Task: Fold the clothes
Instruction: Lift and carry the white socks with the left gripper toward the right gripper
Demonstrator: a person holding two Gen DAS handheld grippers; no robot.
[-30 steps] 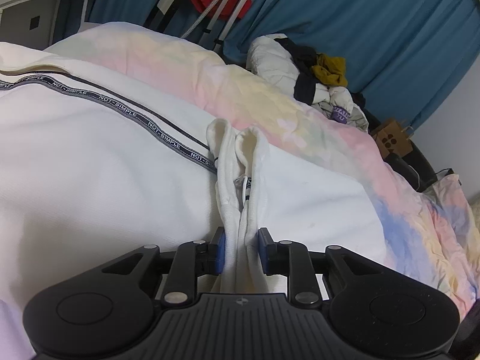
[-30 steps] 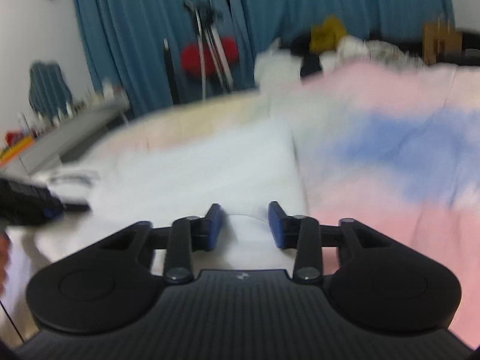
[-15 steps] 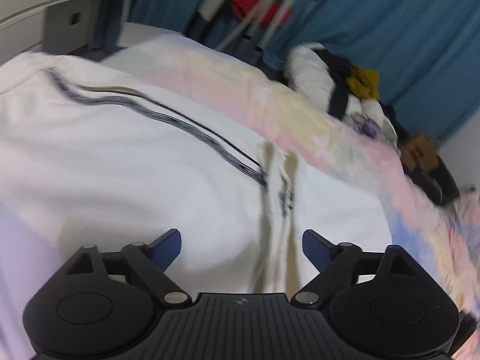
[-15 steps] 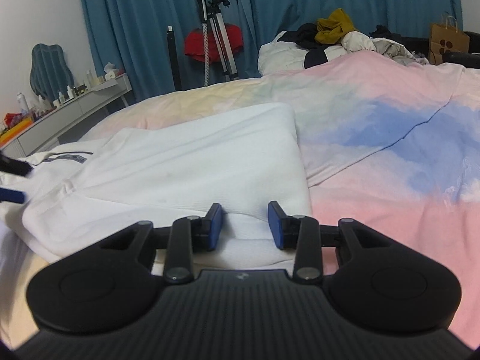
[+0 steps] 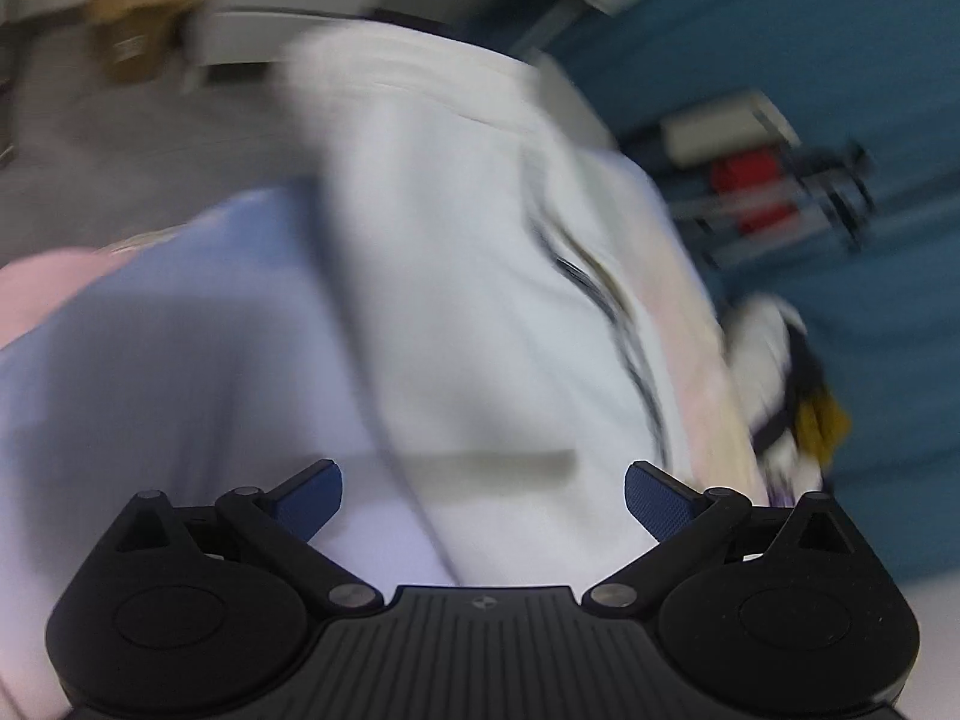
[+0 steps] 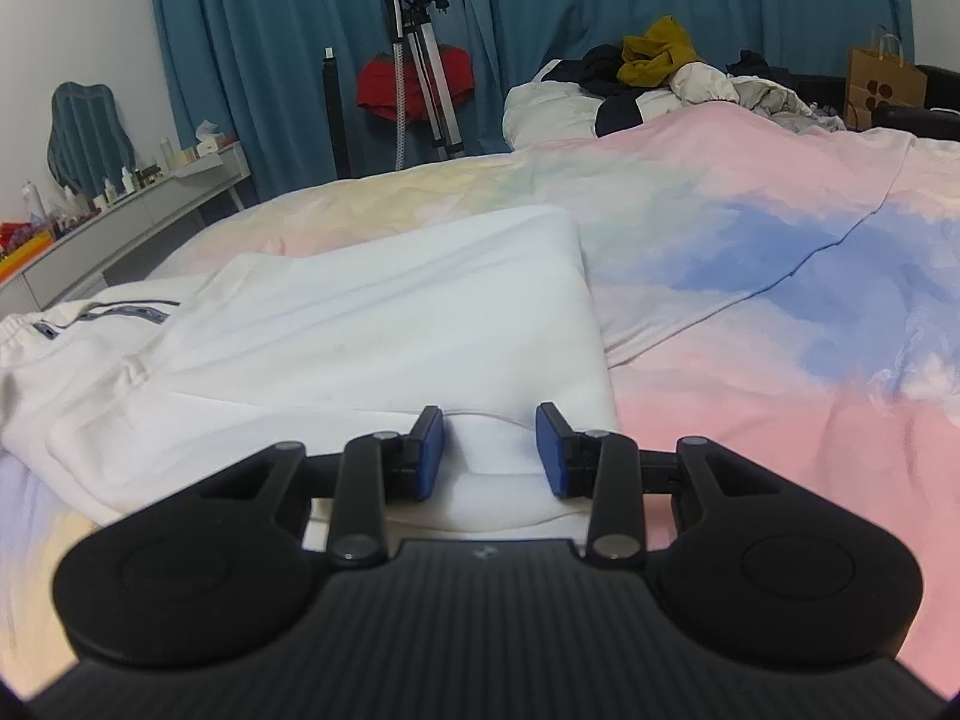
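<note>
Released, left gripper [image 5: 483, 495] jaws gape over white garment [image 5: 480, 300] beside curtain [image 5: 840, 60].

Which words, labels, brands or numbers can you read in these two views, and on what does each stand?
No text can be read.
Dark band on the white garment: it may carry lettering, too small to read; motion-blurred in the left wrist view.
Brown paper bag: a mark of dark dots only, no words visible.
Bottles on the side table: any labels too small to read.
</note>
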